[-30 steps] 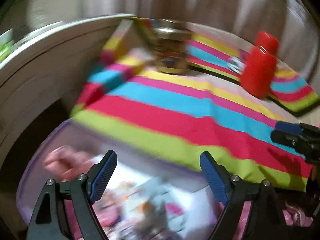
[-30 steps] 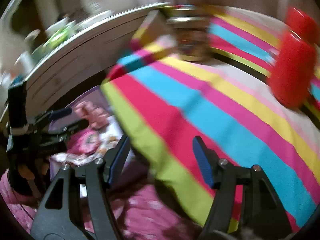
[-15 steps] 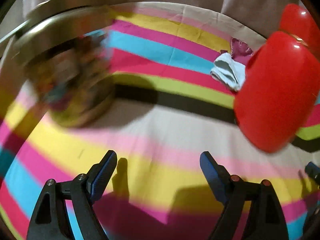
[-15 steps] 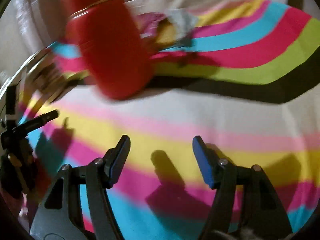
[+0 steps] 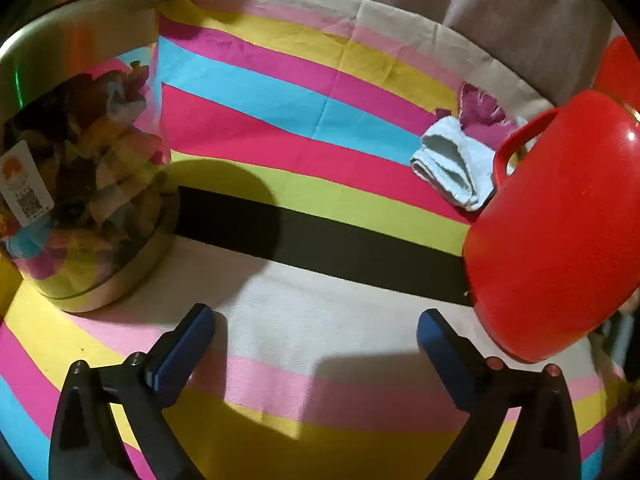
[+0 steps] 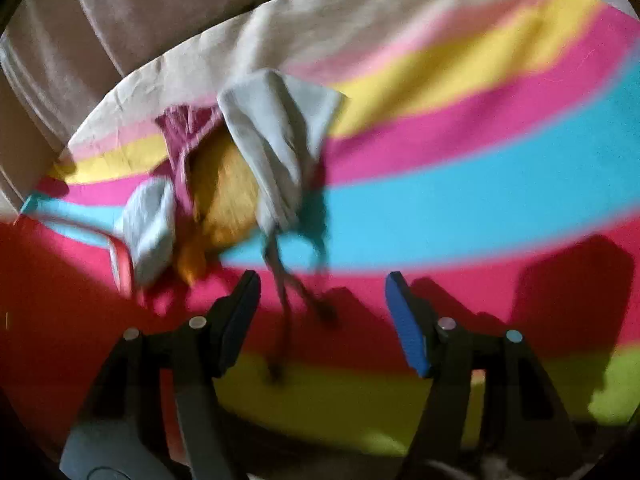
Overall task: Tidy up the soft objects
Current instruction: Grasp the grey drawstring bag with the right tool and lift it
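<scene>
Left gripper (image 5: 316, 330) jaws opening, nothing between them, above striped cloth (image 5: 304, 184) between jar (image 5: 80, 184) and red mug (image 5: 560, 240). Right gripper (image 6: 322, 312) parted, empty, near a heap of cloths (image 6: 272, 148).

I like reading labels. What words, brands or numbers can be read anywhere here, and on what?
No text is legible.
Sticker on the clear jar: an orange logo and a QR-like code, print too small and blurred.
Red mug, striped cloth, folded towels: no writing visible.

Small heap of soft cloths on the striped sheet near its far edge: folded pale blue towel (image 5: 454, 168), crumpled magenta cloth (image 5: 482, 110), mustard-yellow piece (image 6: 224, 188). Pale grey cloth (image 6: 276, 136) drapes over the yellow one.
</scene>
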A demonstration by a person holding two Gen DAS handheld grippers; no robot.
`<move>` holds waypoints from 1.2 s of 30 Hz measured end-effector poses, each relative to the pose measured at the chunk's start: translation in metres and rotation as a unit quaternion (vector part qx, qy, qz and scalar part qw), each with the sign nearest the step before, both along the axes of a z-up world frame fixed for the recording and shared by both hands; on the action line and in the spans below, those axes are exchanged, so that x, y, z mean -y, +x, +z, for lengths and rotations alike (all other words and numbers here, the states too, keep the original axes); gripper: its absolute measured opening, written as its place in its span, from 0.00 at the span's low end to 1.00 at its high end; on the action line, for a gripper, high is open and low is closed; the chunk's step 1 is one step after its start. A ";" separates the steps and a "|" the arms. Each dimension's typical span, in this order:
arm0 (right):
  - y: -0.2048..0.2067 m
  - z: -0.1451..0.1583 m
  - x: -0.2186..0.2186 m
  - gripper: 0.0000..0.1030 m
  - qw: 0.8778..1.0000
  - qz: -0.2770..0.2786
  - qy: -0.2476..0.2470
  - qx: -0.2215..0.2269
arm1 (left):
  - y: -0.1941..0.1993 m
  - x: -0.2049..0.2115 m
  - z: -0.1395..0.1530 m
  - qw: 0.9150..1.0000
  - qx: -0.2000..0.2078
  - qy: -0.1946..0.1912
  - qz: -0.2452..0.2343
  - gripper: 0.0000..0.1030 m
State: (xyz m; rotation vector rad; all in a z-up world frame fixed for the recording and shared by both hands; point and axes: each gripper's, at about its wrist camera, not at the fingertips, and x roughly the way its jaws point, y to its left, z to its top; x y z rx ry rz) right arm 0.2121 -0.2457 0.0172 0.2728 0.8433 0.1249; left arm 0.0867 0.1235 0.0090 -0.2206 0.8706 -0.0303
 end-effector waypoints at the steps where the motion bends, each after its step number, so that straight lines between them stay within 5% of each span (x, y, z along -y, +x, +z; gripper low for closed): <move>1: 0.016 0.002 -0.008 0.66 1.000 0.010 -0.004 0.003 | 0.001 -0.001 0.000 1.000 0.003 -0.008 0.000 1.00; 5: 0.059 0.004 -0.021 0.66 0.999 0.022 -0.035 0.005 | -0.001 -0.007 0.000 1.000 0.011 -0.029 0.004 1.00; 9: 0.074 -0.004 -0.003 0.65 1.000 0.020 0.017 0.000 | 0.000 -0.007 -0.001 0.999 0.011 -0.033 0.002 1.00; 11: 0.062 -0.007 0.004 0.19 0.999 0.039 0.033 0.003 | 0.000 -0.007 -0.001 0.999 0.012 -0.034 0.002 1.00; 12: 0.053 -0.005 0.005 0.09 0.999 0.040 0.021 0.010 | 0.000 -0.007 -0.001 0.999 0.012 -0.034 0.003 1.00; 17: -0.057 0.019 0.022 0.08 0.999 0.028 0.003 0.027 | 0.000 -0.007 0.000 0.999 0.012 -0.034 0.003 1.00; 22: -0.146 0.019 0.030 0.09 0.997 0.052 -0.036 -0.040 | -0.001 -0.009 0.001 0.999 0.014 -0.039 0.005 1.00; 26: -0.139 0.008 0.027 0.16 0.991 0.039 -0.114 -0.063 | -0.002 -0.011 0.001 0.999 0.016 -0.044 0.006 1.00; 30: -0.117 -0.005 0.026 0.59 0.992 0.010 -0.104 -0.067 | -0.001 -0.012 0.001 0.999 0.016 -0.046 0.007 1.00; 31: -0.114 -0.012 0.021 0.62 0.990 0.009 -0.119 -0.069 | -0.001 -0.012 0.002 0.999 0.016 -0.046 0.007 1.00; 35: -0.128 -0.019 0.024 0.55 0.989 -0.002 -0.139 -0.049 | 0.000 -0.013 0.002 0.999 0.016 -0.047 0.006 1.00; 36: -0.130 -0.018 0.025 0.39 0.989 -0.012 -0.140 -0.044 | 0.000 -0.013 0.003 0.999 0.015 -0.048 0.007 1.00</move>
